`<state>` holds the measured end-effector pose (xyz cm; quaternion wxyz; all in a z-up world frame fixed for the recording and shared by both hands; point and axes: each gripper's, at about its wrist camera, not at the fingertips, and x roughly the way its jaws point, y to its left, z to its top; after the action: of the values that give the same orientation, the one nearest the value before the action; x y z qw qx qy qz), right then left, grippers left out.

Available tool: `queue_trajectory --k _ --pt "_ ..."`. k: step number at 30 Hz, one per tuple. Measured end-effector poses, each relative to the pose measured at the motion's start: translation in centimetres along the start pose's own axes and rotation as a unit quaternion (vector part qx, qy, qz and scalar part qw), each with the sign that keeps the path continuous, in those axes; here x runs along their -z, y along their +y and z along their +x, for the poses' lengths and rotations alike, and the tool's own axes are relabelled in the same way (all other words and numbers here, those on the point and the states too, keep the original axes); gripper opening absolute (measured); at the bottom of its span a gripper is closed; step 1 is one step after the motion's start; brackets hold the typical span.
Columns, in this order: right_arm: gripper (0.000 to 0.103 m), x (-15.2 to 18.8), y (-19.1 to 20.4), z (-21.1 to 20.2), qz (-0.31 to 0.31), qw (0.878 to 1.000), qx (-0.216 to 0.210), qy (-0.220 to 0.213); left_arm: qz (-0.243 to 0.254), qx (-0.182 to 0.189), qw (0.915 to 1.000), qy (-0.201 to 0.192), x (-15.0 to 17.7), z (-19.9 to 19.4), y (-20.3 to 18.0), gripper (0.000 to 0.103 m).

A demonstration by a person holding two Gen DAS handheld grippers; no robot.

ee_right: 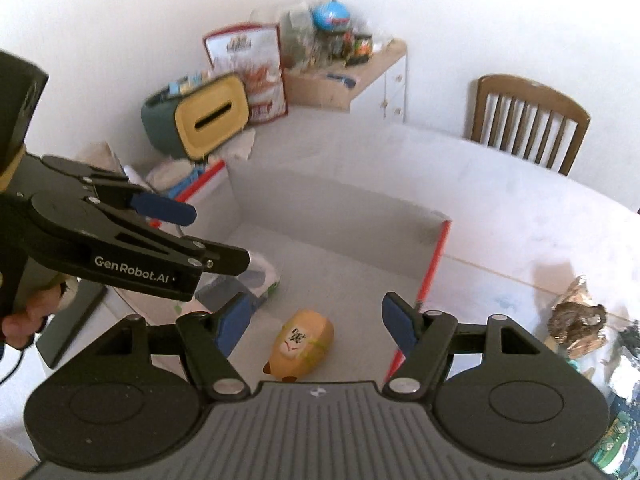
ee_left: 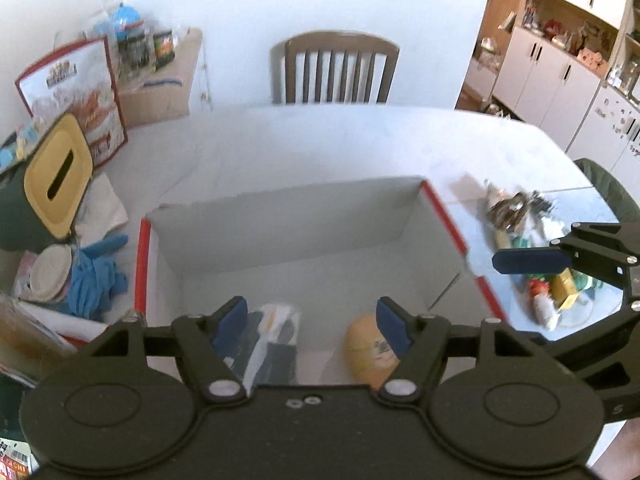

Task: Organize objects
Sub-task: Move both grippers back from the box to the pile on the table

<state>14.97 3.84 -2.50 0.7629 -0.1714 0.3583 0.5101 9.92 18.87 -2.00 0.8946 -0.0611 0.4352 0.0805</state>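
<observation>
Both grippers spread wide and empty above the box (ee_left: 444,216): left gripper (ee_left: 310,320) over its near end, right gripper (ee_right: 316,320) beside. Inside already: yellow packet (ee_right: 304,344), pouch (ee_left: 276,336). Mid-sorting, apparently; next likely needs reaching right to the loose pile (ee_left: 532,240) on the table (ee_left: 320,140).

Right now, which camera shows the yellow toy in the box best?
The right wrist view: the yellow toy lies fully visible on the box floor, label up. In the left wrist view, the left tool finger covers part of it.
</observation>
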Motion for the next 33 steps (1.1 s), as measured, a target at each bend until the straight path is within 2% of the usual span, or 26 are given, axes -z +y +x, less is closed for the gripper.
queue_trajectory --k 10,14,18,23,25,27,33 --pt "0.075 1.0 -3.7 -6.6 0.015 0.997 0.015 -0.071 0.026 -0.001 0.9981 -0.056 -1.0 -2.6 -5.2 0.079" --pt "0.075 1.8 -5.5 -8.5 0.02 0.995 0.023 -0.09 0.032 0.005 0.9974 -0.065 -1.3 -2.9 -7.6 0.081" --pt "0.08 2.7 -7.5 -10.4 0.023 0.993 0.031 -0.11 0.038 0.012 0.9964 -0.075 -1.5 -3.0 -9.9 0.085" --pt "0.083 3.9 -10.3 -12.2 0.028 0.991 0.038 -0.121 0.045 0.022 0.9952 -0.085 -1.8 -3.0 -12.7 0.089" --pt "0.083 4.5 -11.5 -12.8 0.033 0.991 0.039 -0.124 0.047 0.026 0.9945 -0.089 -1.9 -2.9 -13.9 0.093" --pt "0.083 5.1 -12.8 -13.3 0.038 0.99 0.043 -0.126 0.048 0.031 0.9938 -0.096 -2.0 -2.8 -14.9 0.102" --pt "0.086 6.8 -16.6 -14.5 0.061 0.989 0.049 -0.128 0.052 0.041 0.9926 -0.102 -2.2 -2.1 -18.0 0.102"
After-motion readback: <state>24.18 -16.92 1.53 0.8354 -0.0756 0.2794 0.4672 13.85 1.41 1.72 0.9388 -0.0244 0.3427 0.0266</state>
